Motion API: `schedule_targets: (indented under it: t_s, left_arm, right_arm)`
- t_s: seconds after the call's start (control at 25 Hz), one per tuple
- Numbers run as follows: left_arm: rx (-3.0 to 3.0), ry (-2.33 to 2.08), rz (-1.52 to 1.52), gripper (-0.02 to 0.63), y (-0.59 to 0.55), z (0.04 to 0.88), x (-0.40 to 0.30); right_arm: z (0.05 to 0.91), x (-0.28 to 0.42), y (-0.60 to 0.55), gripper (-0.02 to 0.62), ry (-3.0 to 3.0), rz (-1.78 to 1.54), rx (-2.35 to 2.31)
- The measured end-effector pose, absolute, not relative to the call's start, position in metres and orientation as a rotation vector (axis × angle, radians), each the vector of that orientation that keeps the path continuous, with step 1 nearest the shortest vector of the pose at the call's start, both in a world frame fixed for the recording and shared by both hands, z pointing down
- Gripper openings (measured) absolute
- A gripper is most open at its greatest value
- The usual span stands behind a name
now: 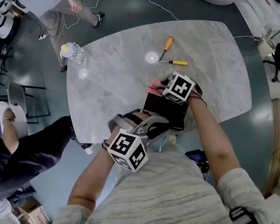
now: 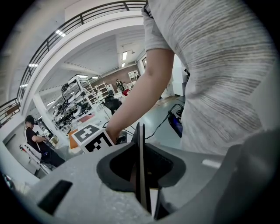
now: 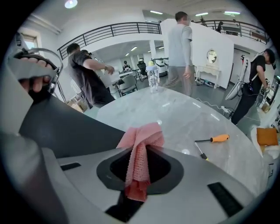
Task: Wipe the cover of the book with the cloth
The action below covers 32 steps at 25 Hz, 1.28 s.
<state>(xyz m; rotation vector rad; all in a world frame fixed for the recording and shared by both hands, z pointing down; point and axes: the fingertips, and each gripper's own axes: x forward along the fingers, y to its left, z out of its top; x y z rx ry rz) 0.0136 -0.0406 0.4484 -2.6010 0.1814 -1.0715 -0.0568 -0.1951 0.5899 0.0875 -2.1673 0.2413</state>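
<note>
At the near edge of the table (image 1: 124, 65), your left gripper (image 1: 154, 124) clamps the book (image 1: 161, 109). Your right gripper (image 1: 163, 85) pinches the cloth (image 3: 140, 144) by the cover's far end, and the cover runs back toward you.

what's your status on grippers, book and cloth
Left gripper shut on the book, by its edge. Right gripper shut on pink cloth, at the book, contact unclear. Screwdrivers and bottle sit well clear.
</note>
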Motion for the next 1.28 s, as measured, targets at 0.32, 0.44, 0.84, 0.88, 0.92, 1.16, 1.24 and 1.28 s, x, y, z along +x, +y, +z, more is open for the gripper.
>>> schedule_targets:
  t_s: [0.32,0.44,0.84,0.88,0.92,1.16,1.24,1.28]
  left_arm:
    - [-2.613,0.191,-1.072,0.074,-0.049,0.44,0.015]
    - [-2.615,0.188,-1.077,0.072,-0.048,0.442,0.013]
    - [-2.613,0.175,-1.095,0.074,-0.044,0.446,0.016]
    - [-2.612,0.175,-1.097,0.074,-0.044,0.446,0.017]
    - [-2.61,0.175,-1.099,0.074,-0.045,0.446,0.017]
    - [-2.62,0.208,-1.11,0.074,-0.05,0.443,0.017]
    - [-2.649,0.26,-1.099,0.073,-0.056,0.438,0.018]
    - [-2.667,0.299,-1.089,0.072,-0.061,0.434,0.018]
  right_arm:
    - [0.504,-0.03,-0.136,0.052,-2.295,0.381,-0.113]
    - [0.468,-0.016,-0.109,0.052,-2.364,0.447,-0.178]
    - [0.515,0.008,-0.137,0.052,-2.293,0.441,0.012]
    - [0.527,0.009,-0.146,0.052,-2.279,0.427,0.057]
    - [0.539,0.01,-0.156,0.052,-2.266,0.416,0.105]
    - [0.585,0.026,-0.203,0.052,-2.132,0.258,0.36]
    - [0.582,0.035,-0.211,0.052,-2.143,0.27,0.463]
    - [0.576,0.04,-0.214,0.052,-2.175,0.311,0.53]
